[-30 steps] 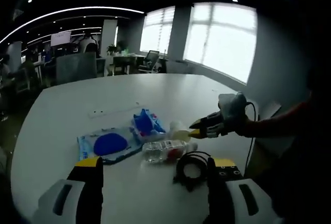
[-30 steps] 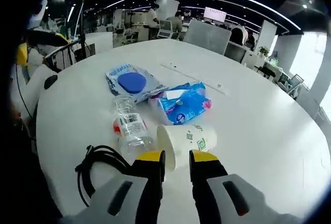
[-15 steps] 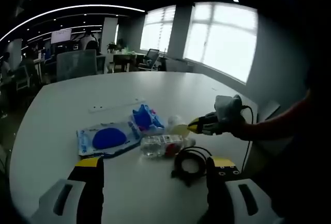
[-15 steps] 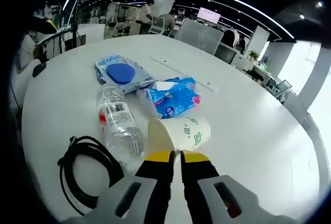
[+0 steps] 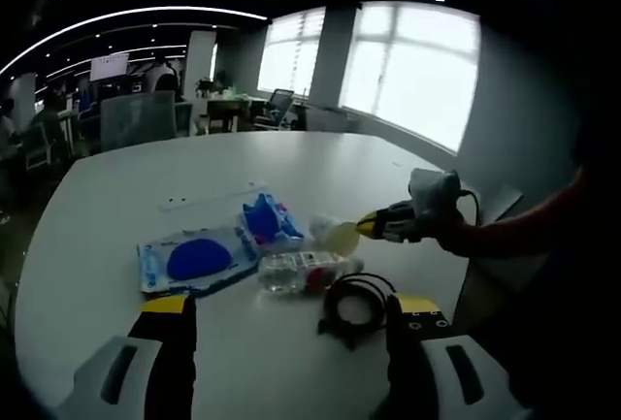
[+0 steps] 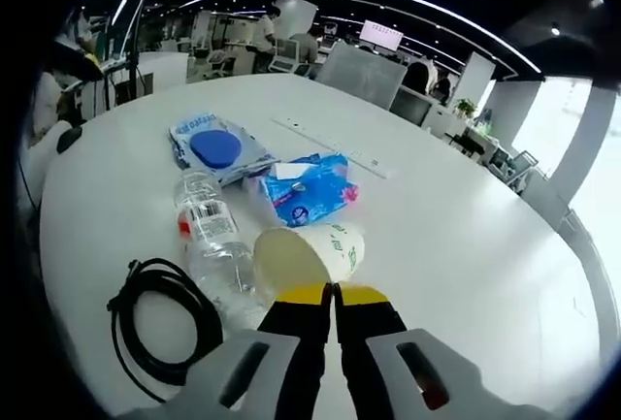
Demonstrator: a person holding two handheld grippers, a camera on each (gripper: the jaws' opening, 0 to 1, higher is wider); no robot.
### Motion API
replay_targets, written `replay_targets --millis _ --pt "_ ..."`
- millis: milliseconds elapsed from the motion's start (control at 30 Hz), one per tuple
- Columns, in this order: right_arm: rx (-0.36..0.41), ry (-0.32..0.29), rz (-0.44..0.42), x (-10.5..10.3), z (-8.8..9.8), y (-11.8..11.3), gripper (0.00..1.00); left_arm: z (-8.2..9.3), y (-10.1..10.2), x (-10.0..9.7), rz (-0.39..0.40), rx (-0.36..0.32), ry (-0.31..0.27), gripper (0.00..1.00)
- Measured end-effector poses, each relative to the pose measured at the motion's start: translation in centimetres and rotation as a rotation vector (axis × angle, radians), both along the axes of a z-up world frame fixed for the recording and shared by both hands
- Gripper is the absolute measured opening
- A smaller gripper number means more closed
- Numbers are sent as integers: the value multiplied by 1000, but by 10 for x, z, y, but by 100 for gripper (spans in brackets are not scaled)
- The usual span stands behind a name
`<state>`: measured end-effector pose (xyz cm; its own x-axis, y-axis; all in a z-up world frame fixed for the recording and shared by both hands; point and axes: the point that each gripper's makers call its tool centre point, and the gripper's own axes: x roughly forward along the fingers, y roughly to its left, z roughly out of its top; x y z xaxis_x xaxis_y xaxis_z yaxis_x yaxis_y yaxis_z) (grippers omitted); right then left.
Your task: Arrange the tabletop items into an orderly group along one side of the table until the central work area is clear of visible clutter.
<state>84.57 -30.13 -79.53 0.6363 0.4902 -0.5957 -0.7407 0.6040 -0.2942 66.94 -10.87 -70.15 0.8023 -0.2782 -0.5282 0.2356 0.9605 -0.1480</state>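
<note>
A white paper cup [image 6: 309, 248] with green print lies on its side, mouth toward me, and my right gripper [image 6: 333, 293] is shut on its rim. From the left gripper view the cup [image 5: 336, 235] sits at the tip of the right gripper [image 5: 374, 227]. A clear water bottle [image 6: 210, 237] lies left of the cup, with a black cable coil [image 6: 163, 317] nearer me. Behind them are a blue wipes pack [image 6: 309, 190] and a clear pouch with a dark blue oval [image 6: 213, 148]. My left gripper [image 5: 291, 306] stands open over the table's near edge, short of the cable coil [image 5: 357, 307] and bottle [image 5: 299, 272].
The round white table [image 6: 466, 245] has bare surface to the right of and beyond the items. A long white strip [image 6: 332, 146] lies flat behind the wipes pack. A person's sleeve [image 5: 524, 231] reaches in from the right. Office desks and chairs stand beyond the table.
My right jaws have closed from a narrow gap onto the cup's rim, and the cup's mouth has turned more toward the camera. The left gripper stays open in place.
</note>
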Motion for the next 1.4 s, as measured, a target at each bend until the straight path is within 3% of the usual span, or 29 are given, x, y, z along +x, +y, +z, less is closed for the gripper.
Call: replay_targets --millis 167,467,600,800,1400 --pt "27 -12 0 4 10 -1 0 3 0 1 -4 -4 -12 79" --pt "111 -4 -8 8 44 3 0 6 4 1 -12 6 -33 81" --pt "180 46 11 4 61 15 0 9 5 2 -17 13 -44 82" --pt "223 131 58 -14 71 39 0 9 9 3 -19 20 -47 84" --pt "350 367 149 -74 80 105 0 11 25 1 8 34 -61 89"
